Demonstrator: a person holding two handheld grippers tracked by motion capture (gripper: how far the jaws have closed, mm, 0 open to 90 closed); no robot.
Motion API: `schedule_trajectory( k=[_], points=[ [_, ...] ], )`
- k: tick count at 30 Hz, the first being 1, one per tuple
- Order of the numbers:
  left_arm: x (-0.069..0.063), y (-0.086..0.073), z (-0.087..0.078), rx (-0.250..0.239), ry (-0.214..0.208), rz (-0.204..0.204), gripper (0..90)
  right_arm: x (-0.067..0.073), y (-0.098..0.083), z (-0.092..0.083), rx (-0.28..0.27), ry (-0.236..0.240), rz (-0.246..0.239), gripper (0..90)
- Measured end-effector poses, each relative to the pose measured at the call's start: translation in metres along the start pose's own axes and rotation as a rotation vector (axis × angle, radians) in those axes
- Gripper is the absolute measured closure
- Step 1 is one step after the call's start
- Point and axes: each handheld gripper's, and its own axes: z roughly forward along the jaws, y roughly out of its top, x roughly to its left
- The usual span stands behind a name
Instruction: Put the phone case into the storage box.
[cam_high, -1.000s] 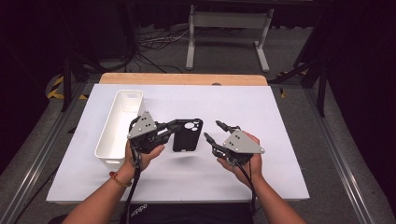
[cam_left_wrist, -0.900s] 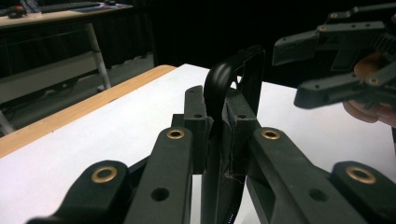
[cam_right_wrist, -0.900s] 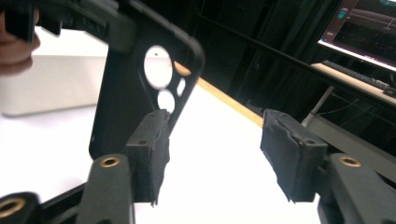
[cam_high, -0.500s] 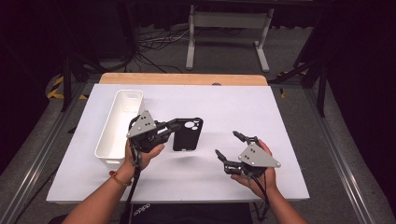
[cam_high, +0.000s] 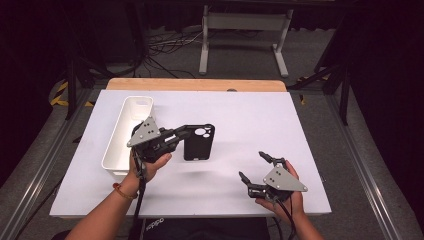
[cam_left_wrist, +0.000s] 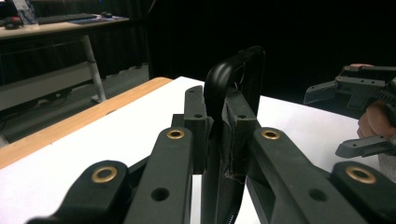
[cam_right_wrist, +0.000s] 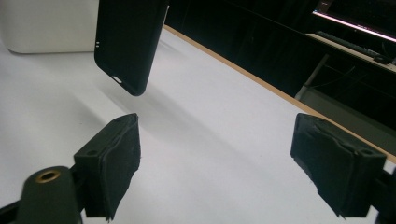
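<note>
A white table (cam_high: 240, 120) with a wooden far edge carries a white bin (cam_high: 125, 135) at its left.

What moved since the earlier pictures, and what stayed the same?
The right gripper drew back from the phone case toward the table's near edge and sank, its jaws having just opened wide with nothing between them. The left gripper stayed put, shut on the case, beside the white bin.
</note>
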Motion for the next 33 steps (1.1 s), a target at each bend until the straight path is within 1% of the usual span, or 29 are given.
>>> schedule_trajectory(
  k=[1,2,4,5,7,9,12,14,18,23,27,31,33],
  points=[
    [0.001,0.001,-0.002,0.000,-0.001,0.002,82.5,0.000,-0.001,0.000,0.000,0.001,0.002,16.9],
    [0.002,0.001,-0.003,-0.005,-0.002,-0.007,82.5,0.000,-0.001,0.000,-0.001,0.002,0.002,16.9],
    [0.002,0.001,-0.004,-0.009,-0.002,-0.011,82.5,0.000,-0.003,0.001,0.008,0.002,0.005,16.9],
    [0.004,0.003,-0.008,-0.020,0.009,-0.006,82.5,0.000,-0.003,0.002,0.012,0.004,0.007,16.9],
    [0.006,0.004,-0.010,-0.028,0.012,-0.006,82.5,0.001,-0.004,0.003,0.016,0.007,0.006,16.9],
    [0.007,0.005,-0.012,-0.022,0.014,-0.010,82.5,0.001,-0.004,0.003,0.016,0.007,0.003,16.9],
    [0.011,0.007,-0.018,-0.039,0.021,-0.016,82.5,0.002,-0.003,0.003,0.014,0.011,0.003,16.9],
    [0.014,0.008,-0.019,-0.043,0.027,-0.016,82.5,0.002,-0.004,0.004,0.016,0.018,0.009,16.8],
    [0.017,0.009,-0.023,-0.046,0.033,-0.017,82.5,0.002,-0.004,0.004,0.016,0.022,-0.002,16.4],
    [0.021,0.010,-0.026,-0.057,0.047,-0.020,82.5,0.001,-0.004,0.003,0.006,0.015,0.004,16.5],
    [0.022,0.010,-0.029,-0.053,0.043,-0.022,82.5,0.000,-0.004,0.003,0.004,0.010,0.002,16.4],
    [0.024,0.012,-0.031,-0.061,0.046,-0.014,82.5,-0.002,-0.003,0.002,0.005,0.007,0.004,16.5],
    [0.025,0.013,-0.033,-0.061,0.042,-0.013,82.4,-0.002,-0.002,0.002,0.004,0.007,0.014,16.5]
  ],
)
